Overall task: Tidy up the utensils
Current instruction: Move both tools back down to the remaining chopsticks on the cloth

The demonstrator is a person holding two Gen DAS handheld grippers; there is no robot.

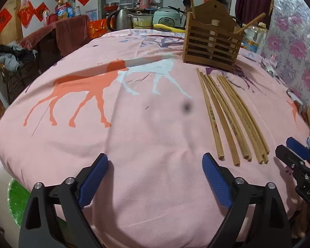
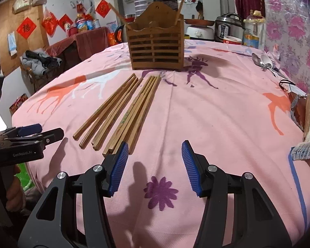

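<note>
Jaws wide, empty; chopsticks (image 2: 122,113) lie just ahead-left of right gripper (image 2: 155,155).

Left wrist view looking low across table toward holder (image 1: 211,43) | right wrist view facing alike | both sharing chopsticks (image 2: 122,111)

**Words I Can Read**

My left gripper (image 2: 31,136) has white letters on its black side. They say "GenRobot.AI". My right gripper (image 1: 295,155) shows "DAS" in white on its black body, and the rest of that word is cut off. A red paper square (image 2: 26,27) on the brown wall board has the black sign "福". The chopsticks (image 1: 233,119) have small red marks, too tiny to read.
</note>
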